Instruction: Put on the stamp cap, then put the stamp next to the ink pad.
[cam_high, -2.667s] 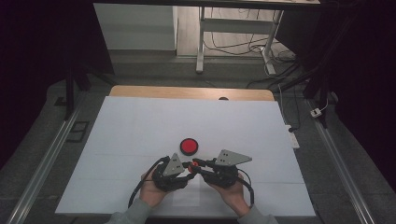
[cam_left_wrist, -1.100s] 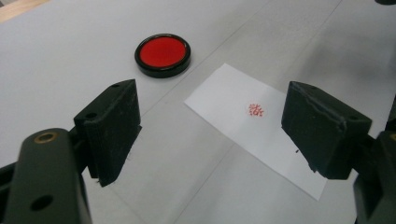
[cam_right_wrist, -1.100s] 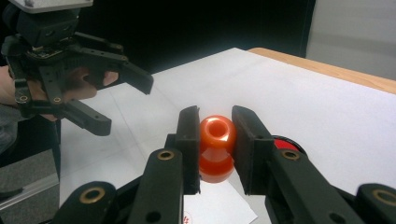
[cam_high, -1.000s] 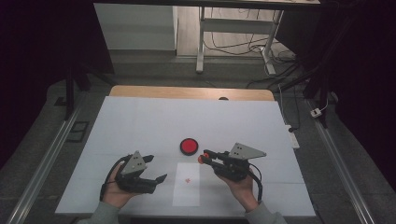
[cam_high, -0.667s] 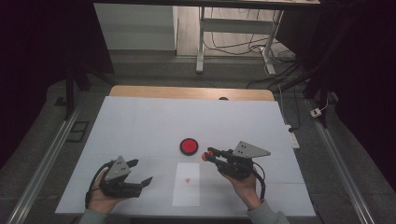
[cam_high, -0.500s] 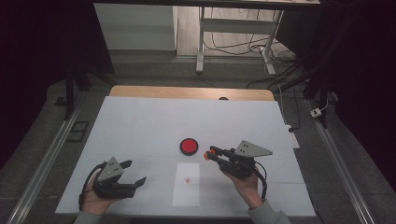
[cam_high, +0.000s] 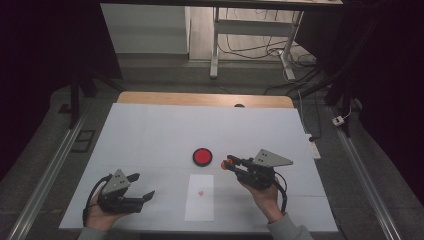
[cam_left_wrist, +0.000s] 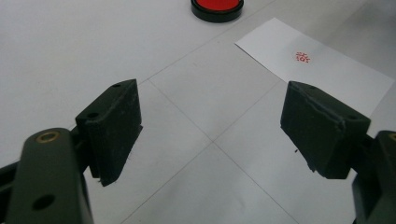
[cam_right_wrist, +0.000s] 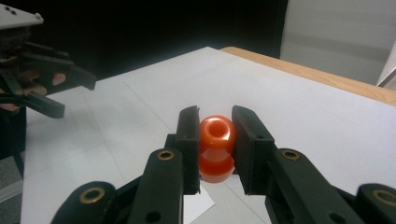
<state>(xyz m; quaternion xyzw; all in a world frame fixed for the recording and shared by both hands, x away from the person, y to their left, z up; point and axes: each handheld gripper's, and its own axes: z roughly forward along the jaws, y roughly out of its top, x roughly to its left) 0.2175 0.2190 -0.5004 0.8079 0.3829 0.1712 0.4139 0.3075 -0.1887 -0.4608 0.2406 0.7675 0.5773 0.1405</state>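
Observation:
A small orange-red stamp (cam_right_wrist: 216, 147) sits between the jaws of my right gripper (cam_right_wrist: 215, 128), which is shut on it. In the high view that gripper (cam_high: 229, 163) hovers right of a round red ink pad (cam_high: 202, 156). A white paper slip (cam_high: 199, 197) lies just in front of the pad and bears a small red stamp mark (cam_high: 201, 193). My left gripper (cam_high: 144, 185) rests at the lower left, open with nothing between its jaws. In the left gripper view, the slip (cam_left_wrist: 317, 70), its mark (cam_left_wrist: 303, 56) and the pad (cam_left_wrist: 217, 4) lie ahead of the open left gripper (cam_left_wrist: 215, 126).
The work surface is a white sheet (cam_high: 150, 130) over a table with a wooden far edge (cam_high: 200, 99). Dark floor, metal rails and cables surround it. The left hand's gripper (cam_right_wrist: 46, 84) shows far off in the right gripper view.
The two grippers were together over the middle; the left one has drawn away to the lower left, open. The slip with its red mark now lies uncovered. The right gripper shifted slightly right, keeping the stamp.

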